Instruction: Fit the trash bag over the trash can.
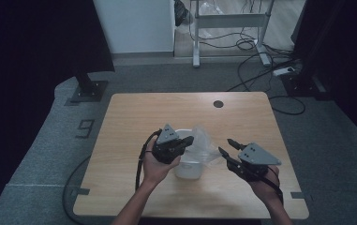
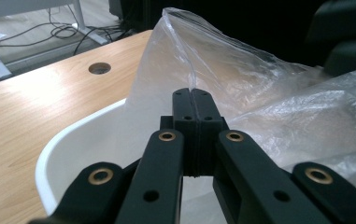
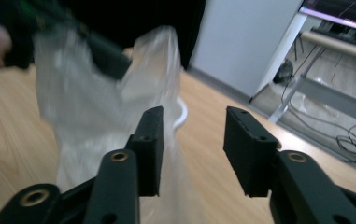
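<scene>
A white plastic bin (image 1: 188, 168) stands on the wooden table (image 1: 134, 112), with a clear plastic bag (image 1: 205, 143) draped in and over it. My left gripper (image 1: 189, 140) hovers above the bin, shut on the bag's edge; in the left gripper view the jaws (image 2: 195, 100) pinch the film of the clear bag (image 2: 241, 79) above the bin's white rim (image 2: 63, 140). My right gripper (image 1: 227, 146) is open just right of the bag. In the right gripper view its jaws (image 3: 192, 135) stand apart with nothing between them, the bag (image 3: 91, 107) ahead and to the left.
A round cable hole (image 1: 218, 103) sits near the table's far edge. Beyond the table are a white desk frame (image 1: 230, 21), cables and a power strip (image 1: 286, 70) on the grey floor. Dark curtains flank both sides.
</scene>
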{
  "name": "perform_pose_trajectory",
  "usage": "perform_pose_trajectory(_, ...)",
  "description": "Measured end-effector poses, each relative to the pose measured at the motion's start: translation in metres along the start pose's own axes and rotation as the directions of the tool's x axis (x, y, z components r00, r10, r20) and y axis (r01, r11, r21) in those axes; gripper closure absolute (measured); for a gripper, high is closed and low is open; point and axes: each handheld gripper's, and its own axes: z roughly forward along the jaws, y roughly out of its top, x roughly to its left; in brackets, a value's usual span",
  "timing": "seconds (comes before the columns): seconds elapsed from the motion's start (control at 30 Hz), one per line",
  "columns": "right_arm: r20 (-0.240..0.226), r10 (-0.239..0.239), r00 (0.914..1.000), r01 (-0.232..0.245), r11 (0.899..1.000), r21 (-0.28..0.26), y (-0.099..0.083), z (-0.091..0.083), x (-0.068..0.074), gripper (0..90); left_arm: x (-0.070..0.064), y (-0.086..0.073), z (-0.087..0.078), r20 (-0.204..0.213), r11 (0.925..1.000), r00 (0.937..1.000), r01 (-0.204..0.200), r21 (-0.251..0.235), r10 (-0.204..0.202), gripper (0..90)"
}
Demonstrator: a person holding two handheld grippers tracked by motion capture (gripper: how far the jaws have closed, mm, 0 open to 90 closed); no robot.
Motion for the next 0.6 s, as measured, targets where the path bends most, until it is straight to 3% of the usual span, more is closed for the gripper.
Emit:
perform_pose_trajectory(0.1, -0.008, 0.033, 0.9994, -0.034, 0.998, -0.043, 0.009, -0.006, -0.003, 54.7, 0.000, -0.001, -0.002, 0.002, 1.0000, 1.0000, -0.001, -0.005, 0.001, 90.0)
perform_pose_trajectory(0.2, -0.050, 0.057, 0.9971, -0.060, 0.996, -0.061, 0.016, -0.005, -0.002, 55.0, -0.001, -0.003, -0.002, -0.005, 1.0000, 1.0000, -0.007, -0.004, 0.007, 90.0)
perform_pose_trajectory(0.6, -0.124, 0.077, 0.9893, -0.083, 0.996, -0.040, 0.027, 0.025, 0.014, 56.0, -0.001, -0.009, -0.003, 0.002, 1.0000, 1.0000, 0.004, -0.005, -0.004, 90.0)
